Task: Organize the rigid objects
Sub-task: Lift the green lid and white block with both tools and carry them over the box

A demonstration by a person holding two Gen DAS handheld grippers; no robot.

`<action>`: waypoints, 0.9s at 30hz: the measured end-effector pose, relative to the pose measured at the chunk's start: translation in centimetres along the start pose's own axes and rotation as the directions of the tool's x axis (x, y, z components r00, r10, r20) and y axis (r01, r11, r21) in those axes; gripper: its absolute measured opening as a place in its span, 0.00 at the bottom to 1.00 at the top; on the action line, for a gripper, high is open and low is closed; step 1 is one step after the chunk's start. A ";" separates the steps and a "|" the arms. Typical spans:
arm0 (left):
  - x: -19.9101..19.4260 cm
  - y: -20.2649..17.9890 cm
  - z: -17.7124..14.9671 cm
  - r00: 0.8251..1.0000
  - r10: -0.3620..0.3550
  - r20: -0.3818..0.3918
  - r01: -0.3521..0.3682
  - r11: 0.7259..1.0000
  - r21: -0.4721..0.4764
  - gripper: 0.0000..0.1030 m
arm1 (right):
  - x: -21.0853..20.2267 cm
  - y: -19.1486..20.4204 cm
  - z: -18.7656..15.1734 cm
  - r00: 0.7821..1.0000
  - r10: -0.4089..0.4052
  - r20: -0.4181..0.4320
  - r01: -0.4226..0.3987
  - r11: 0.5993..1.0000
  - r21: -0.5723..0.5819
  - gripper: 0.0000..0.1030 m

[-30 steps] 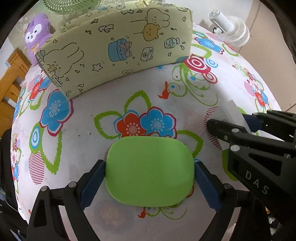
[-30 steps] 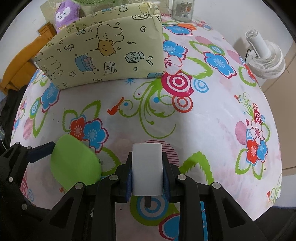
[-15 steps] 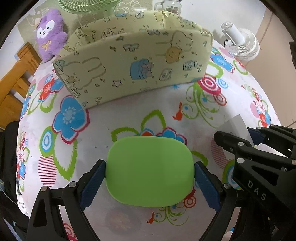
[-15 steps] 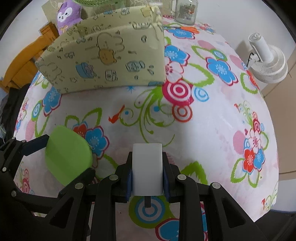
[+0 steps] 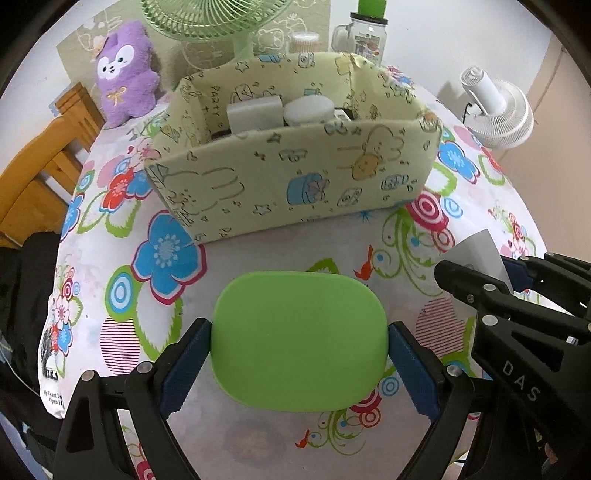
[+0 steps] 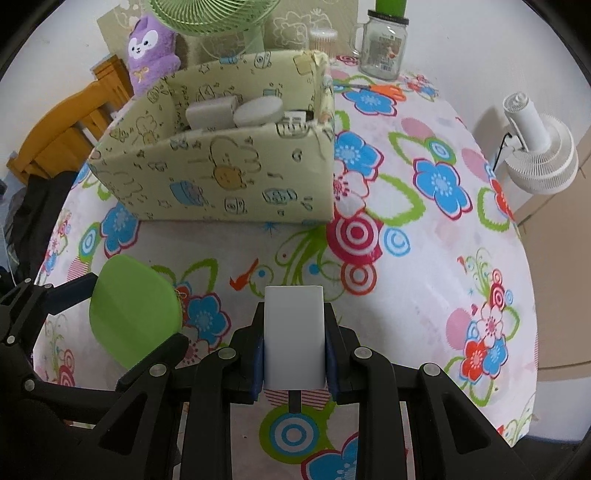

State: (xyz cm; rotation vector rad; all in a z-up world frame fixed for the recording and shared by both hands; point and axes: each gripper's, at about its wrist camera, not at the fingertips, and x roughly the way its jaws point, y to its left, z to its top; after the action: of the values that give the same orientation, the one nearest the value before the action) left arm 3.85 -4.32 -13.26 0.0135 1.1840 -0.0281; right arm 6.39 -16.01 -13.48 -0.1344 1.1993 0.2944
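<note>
My left gripper [image 5: 299,343] is shut on a flat green rounded lid [image 5: 299,339], held above the flowered tablecloth; it also shows in the right wrist view [image 6: 135,314]. My right gripper [image 6: 294,347] is shut on a white rectangular block [image 6: 294,336], seen at the right of the left wrist view [image 5: 480,254]. Ahead stands a pale yellow cartoon-print storage box [image 5: 295,177] [image 6: 229,177], open at the top, with a white block [image 5: 255,112] and a white round lid [image 5: 308,109] inside. Both grippers are short of the box, side by side.
A purple plush toy [image 5: 123,70], a green fan [image 5: 210,18] and a glass jar [image 6: 384,44] stand behind the box. A white fan [image 6: 539,147] is off the table's right edge. A wooden chair [image 5: 33,166] is at the left.
Both grippers have risen and pulled back with their objects. The box's open top and its contents have come into view.
</note>
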 end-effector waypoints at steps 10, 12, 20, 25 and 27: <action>-2.2 -0.1 1.5 0.999 0.030 0.031 -0.029 0.999 -0.026 0.92 | -2.2 -0.1 1.8 0.999 0.029 0.034 -0.028 0.999 -0.015 0.28; -2.6 -0.2 1.7 0.999 0.039 0.034 -0.038 0.999 -0.030 0.92 | -2.6 -0.1 2.1 0.999 0.032 0.039 -0.032 0.999 -0.018 0.28; -4.4 -0.3 2.8 0.995 0.087 0.050 -0.085 0.995 -0.046 0.92 | -4.5 0.0 3.3 0.997 0.048 0.066 -0.046 0.998 -0.037 0.28; -5.4 -0.6 3.7 0.993 0.092 0.071 -0.088 0.995 -0.054 0.92 | -5.8 -0.4 4.1 0.994 0.057 0.092 -0.053 0.998 -0.046 0.28; -5.7 -0.7 3.9 0.993 0.090 0.077 -0.086 0.995 -0.058 0.92 | -6.2 -0.5 4.3 0.993 0.059 0.102 -0.055 0.997 -0.048 0.28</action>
State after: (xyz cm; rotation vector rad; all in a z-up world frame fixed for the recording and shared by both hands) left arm 5.27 -5.07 -6.47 0.0163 1.1033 0.0809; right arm 8.35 -16.37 -6.15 -0.1225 1.0959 0.3740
